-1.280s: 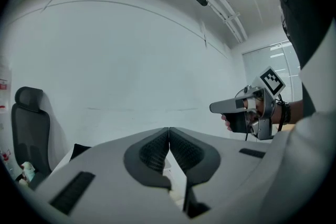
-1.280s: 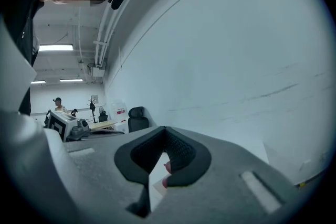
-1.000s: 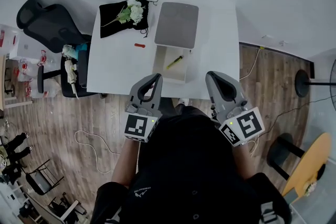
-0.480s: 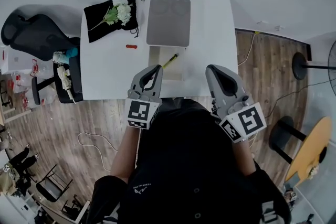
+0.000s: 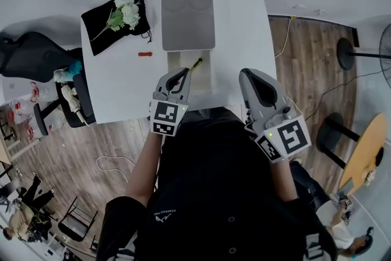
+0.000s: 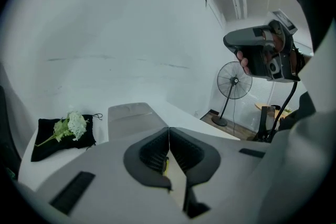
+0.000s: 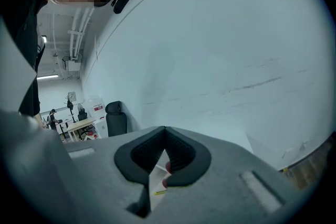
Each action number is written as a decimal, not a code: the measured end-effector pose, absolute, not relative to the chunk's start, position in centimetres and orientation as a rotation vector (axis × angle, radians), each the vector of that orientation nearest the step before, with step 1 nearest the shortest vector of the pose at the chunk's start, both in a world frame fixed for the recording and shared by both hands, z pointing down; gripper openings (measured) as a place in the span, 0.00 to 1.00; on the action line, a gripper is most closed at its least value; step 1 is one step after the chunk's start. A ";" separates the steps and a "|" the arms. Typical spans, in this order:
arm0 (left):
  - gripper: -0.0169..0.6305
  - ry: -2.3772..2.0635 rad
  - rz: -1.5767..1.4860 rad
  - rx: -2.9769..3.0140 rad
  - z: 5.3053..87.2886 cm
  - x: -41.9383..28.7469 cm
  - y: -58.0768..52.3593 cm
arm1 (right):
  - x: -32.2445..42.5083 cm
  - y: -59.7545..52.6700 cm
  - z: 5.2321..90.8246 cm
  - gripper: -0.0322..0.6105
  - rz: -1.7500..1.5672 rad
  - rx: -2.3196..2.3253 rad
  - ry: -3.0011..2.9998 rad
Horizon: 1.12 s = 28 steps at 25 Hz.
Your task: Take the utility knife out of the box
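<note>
Lowered toward the white table since a second ago, the left gripper is now held over the near edge of the open box, jaws pressed together on nothing. The utility knife (yellow and black) is seen lying inside the box, just beyond those tips. Off to the right, the right gripper is held with jaws likewise closed and empty.

The left tongs are pressed together over the white table, grey box lid beyond.
</note>
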<state>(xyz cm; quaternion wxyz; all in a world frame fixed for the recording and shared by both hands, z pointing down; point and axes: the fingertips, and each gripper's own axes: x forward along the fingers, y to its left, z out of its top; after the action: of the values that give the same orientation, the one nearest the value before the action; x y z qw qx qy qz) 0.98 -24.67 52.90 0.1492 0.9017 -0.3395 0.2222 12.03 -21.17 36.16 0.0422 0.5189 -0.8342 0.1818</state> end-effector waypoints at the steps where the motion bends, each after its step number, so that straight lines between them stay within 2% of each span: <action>1: 0.04 -0.957 0.653 2.586 53.4 1.1 -24.8 | 12.1 -21.3 36.3 0.06 0.558 1.598 -2.540; 21: 0.04 -0.763 1.125 2.432 64.6 3.4 -25.4 | 14.0 -22.1 38.7 0.06 0.673 1.743 -2.371; 28: 0.04 -0.710 1.198 2.396 66.7 3.7 -25.1 | 14.5 -22.6 39.3 0.06 0.694 1.755 -2.349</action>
<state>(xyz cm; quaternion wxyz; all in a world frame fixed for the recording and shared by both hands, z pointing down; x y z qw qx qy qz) 3.71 -25.06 66.66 0.1840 0.8499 -0.2517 0.4248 14.46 -22.58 39.26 0.0640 0.5812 -0.7780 0.2299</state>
